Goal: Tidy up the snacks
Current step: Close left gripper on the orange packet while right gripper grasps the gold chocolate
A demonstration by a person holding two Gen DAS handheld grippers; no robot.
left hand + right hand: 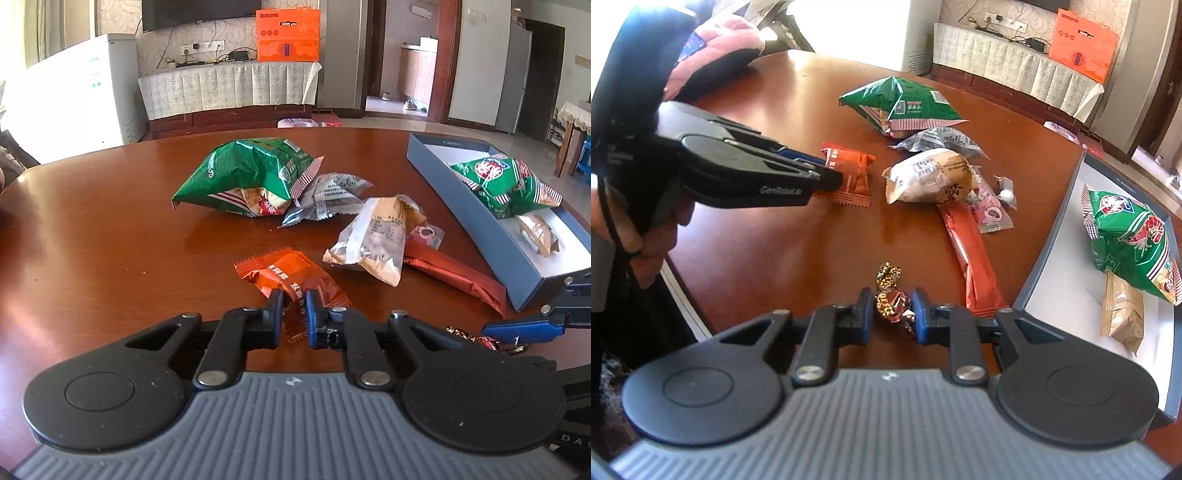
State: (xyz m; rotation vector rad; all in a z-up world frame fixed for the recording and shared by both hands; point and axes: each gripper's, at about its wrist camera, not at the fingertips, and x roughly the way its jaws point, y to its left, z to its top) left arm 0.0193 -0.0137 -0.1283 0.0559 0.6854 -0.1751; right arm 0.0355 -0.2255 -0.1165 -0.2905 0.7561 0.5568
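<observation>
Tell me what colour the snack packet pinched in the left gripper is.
Orange, with white lettering: the snack packet in the left gripper shows best in the left wrist view.

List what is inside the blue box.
Inside the blue box lie a green snack bag and a tan packet partly tucked beneath it. Whatever else the bag covers cannot be seen.

The table (110, 229) is glossy, polished red-brown wood that mirrors the light. The green bag (243, 173) and orange packet (291, 277) are shiny, crinkled foil or plastic film. The box (461, 192) looks like matt cardboard, grey-blue outside, white within.
</observation>
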